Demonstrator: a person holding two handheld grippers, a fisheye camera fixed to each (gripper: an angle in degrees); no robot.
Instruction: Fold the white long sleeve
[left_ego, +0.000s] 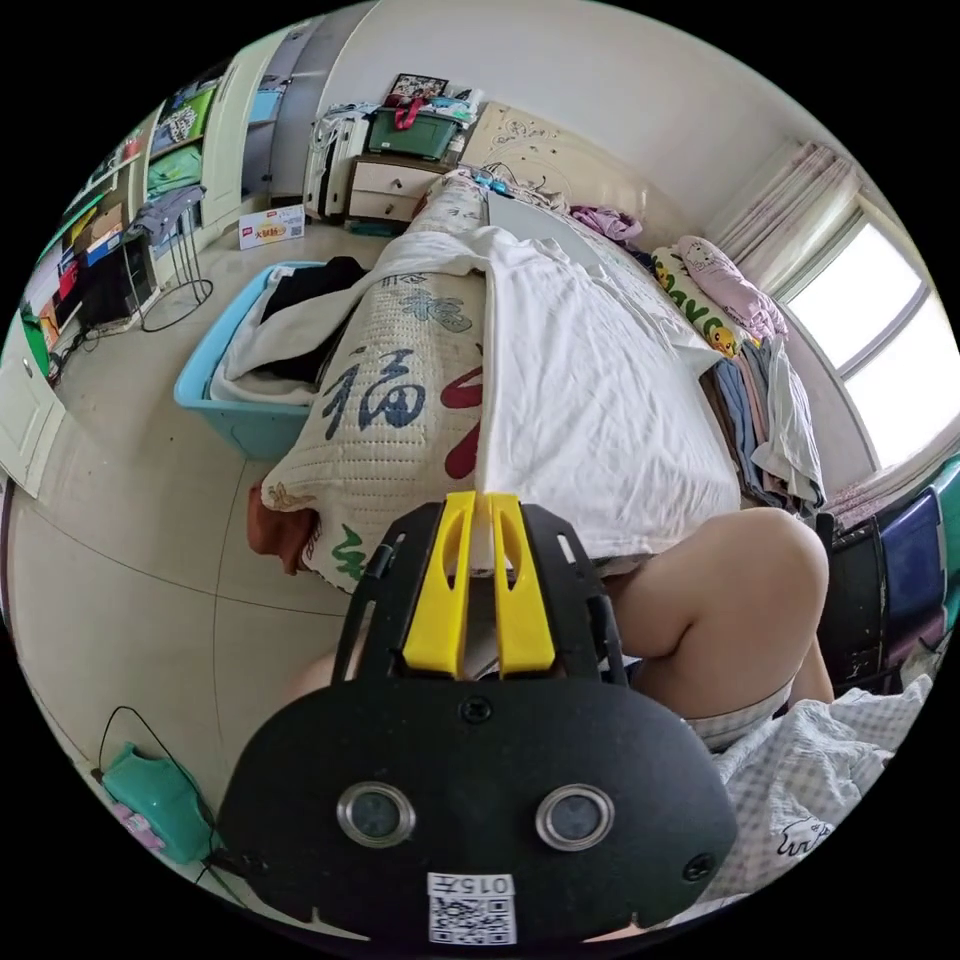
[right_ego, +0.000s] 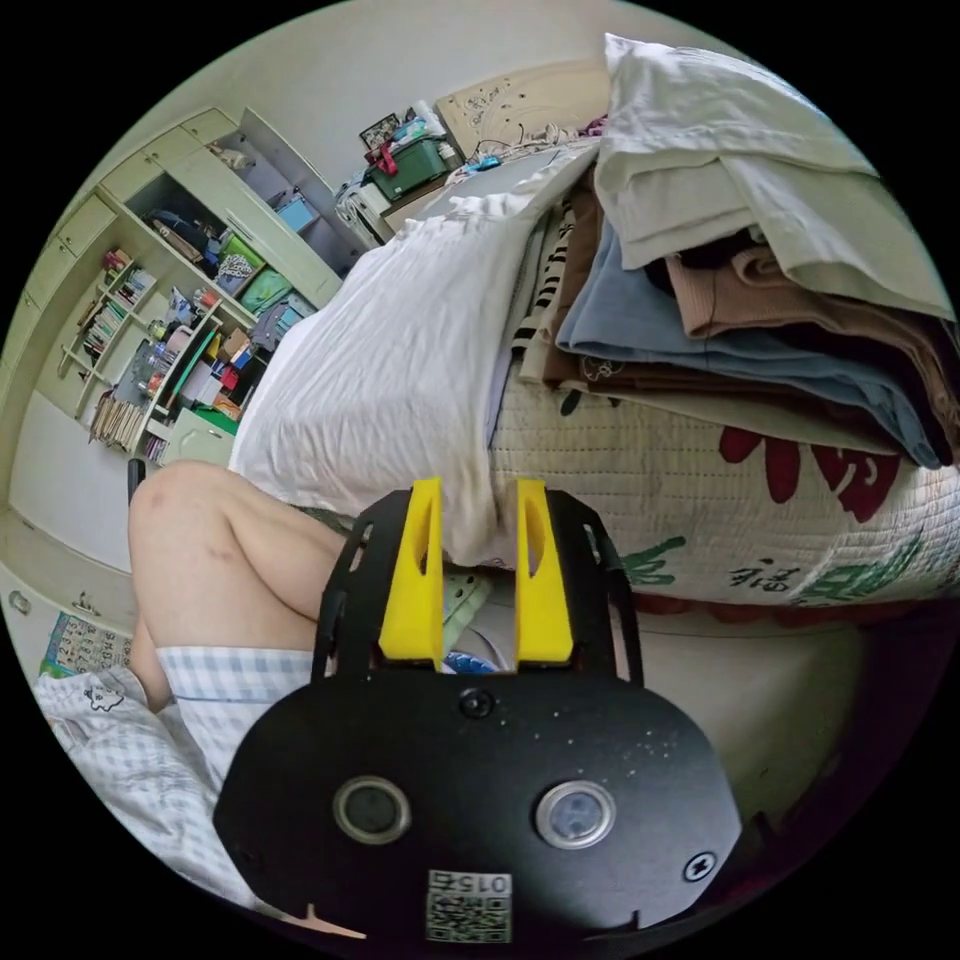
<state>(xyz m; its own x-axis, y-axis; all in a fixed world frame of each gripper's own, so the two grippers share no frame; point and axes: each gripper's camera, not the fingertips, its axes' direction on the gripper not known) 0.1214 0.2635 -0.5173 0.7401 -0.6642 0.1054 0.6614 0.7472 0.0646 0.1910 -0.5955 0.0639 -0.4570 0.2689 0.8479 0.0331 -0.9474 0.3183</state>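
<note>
Gripping the white long sleeve at the bed's edge

Left gripper view: the left tool (left_ego: 481, 500) has its yellow jaws drawn close together, a thin strip of the white long sleeve (left_ego: 590, 400) clamped between them at the tips; beyond the tips the garment spreads flat over the bed (left_ego: 400, 410), whose quilted cover bears printed characters; a blue basket (left_ego: 235, 420) of clothes stands on the floor ahead and to the left of the tool; a bare knee (left_ego: 745, 580) sits just right of the jaws, under the garment's hanging edge; folded clothes (left_ego: 770, 420) are stacked further right.

Right gripper view: the right tool (right_ego: 481, 490) has its jaws standing apart, with a hanging fold of the white long sleeve (right_ego: 390, 380) in the gap between them; whether both jaws press on the cloth I cannot tell; a pile of folded garments (right_ego: 740, 300) rests on the bed (right_ego: 700, 510) ahead and to the right of the tool; the person's knee (right_ego: 200, 540) lies to the left of the jaws; open shelves (right_ego: 170, 350) stand beyond it.
</note>
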